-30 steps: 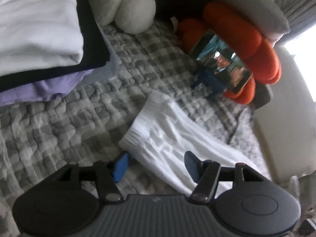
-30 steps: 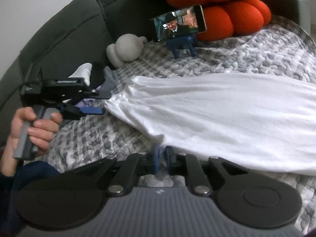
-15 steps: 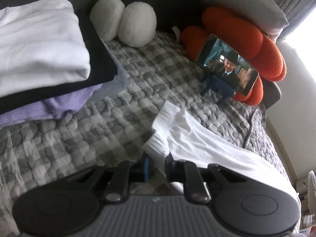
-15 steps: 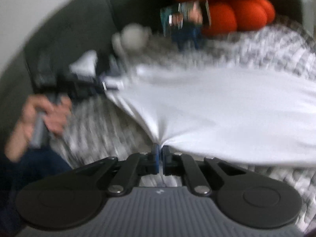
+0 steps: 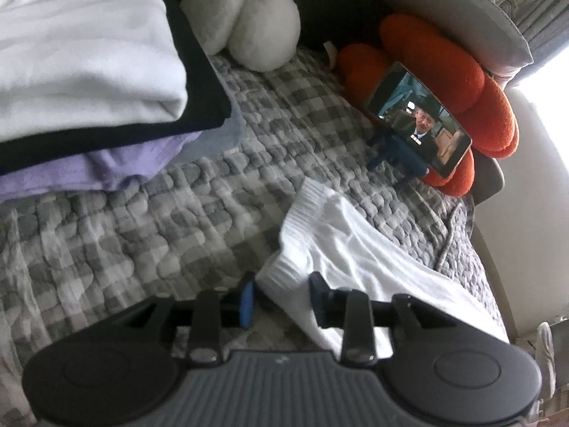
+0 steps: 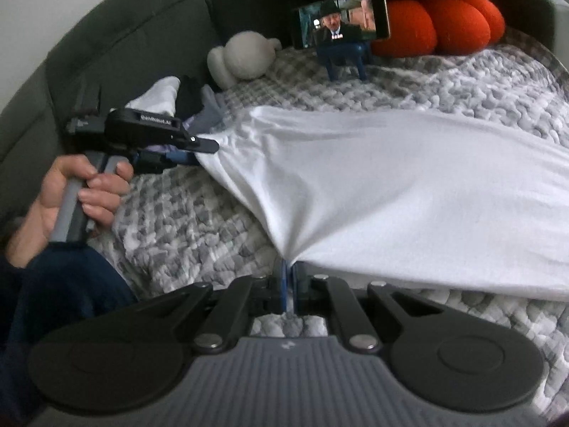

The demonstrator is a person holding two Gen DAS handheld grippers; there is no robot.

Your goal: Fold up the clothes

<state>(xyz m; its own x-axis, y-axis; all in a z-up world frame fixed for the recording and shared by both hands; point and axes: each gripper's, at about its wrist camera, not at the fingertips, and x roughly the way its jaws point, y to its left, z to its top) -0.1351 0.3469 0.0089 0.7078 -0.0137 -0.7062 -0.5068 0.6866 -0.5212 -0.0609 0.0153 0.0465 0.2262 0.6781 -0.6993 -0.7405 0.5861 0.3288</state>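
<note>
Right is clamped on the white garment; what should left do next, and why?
Probably shut the left gripper: its jaws stand open around the ribbed hem of the white garment, while the right gripper already pinches another corner.

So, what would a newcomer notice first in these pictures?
The white garment spread over the checked blanket, with the right gripper pinching its near edge. Behind it, a phone playing video stands before an orange cushion. Folded clothes are stacked at the left.
</note>
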